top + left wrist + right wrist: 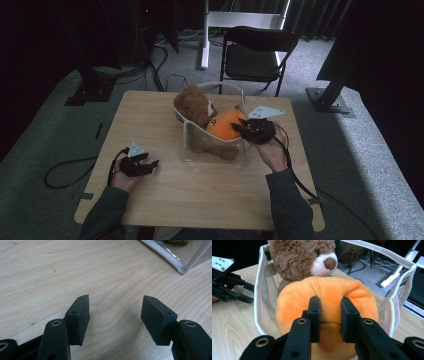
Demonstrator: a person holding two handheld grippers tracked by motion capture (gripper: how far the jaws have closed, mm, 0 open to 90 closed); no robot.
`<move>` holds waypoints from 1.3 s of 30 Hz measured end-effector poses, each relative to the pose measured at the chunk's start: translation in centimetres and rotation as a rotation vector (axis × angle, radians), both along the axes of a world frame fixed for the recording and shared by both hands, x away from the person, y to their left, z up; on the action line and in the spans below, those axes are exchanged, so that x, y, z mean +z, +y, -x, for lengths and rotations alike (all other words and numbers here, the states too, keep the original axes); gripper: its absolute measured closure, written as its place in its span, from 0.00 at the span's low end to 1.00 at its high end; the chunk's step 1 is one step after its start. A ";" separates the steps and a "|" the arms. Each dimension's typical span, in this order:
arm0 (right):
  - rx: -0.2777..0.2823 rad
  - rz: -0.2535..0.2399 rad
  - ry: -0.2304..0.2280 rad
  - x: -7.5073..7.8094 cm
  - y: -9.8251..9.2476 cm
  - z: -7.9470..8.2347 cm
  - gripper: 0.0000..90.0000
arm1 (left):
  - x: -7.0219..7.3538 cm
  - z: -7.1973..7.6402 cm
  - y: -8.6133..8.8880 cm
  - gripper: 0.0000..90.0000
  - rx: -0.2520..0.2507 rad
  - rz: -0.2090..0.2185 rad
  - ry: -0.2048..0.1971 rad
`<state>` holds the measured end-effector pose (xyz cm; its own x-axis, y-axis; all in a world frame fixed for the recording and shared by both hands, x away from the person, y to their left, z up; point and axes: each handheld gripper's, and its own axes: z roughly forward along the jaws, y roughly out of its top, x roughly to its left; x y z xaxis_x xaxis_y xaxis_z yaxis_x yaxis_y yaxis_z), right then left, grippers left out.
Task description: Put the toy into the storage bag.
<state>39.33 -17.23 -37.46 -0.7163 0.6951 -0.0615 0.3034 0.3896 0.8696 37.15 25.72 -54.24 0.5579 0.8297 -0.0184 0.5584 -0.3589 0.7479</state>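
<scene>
1. Right gripper [329, 320] — jaws pinched on a fold of the orange plush [327, 305], held at the rim of the clear bag [186, 142], mid-desk toward the far edge.
2. Plush lies dead ahead of those jaws, teddy bear [302, 260] just behind it inside the bag.
3. Left gripper [150, 162] — jaws apart, empty, over bare desk [165, 195] near the left edge, well apart from the bag.
4. No readable writing.
</scene>
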 end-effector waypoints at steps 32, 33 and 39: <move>0.025 0.092 0.067 -0.4 0.3 0.6 0.82 | 0.0 -0.3 0.1 0.45 0.006 0.022 0.016; 0.025 0.096 0.070 -0.5 0.3 0.5 0.82 | 0.0 -0.3 0.1 0.45 0.007 0.024 0.015; 0.039 0.115 0.088 -0.4 0.5 0.5 0.81 | 0.0 -0.3 0.0 0.45 0.004 0.019 0.012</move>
<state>38.84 -16.73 -37.87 -0.7485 0.6589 -0.0748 0.3597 0.4982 0.7889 37.43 25.73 -54.24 0.5545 0.8312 -0.0407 0.5683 -0.3425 0.7481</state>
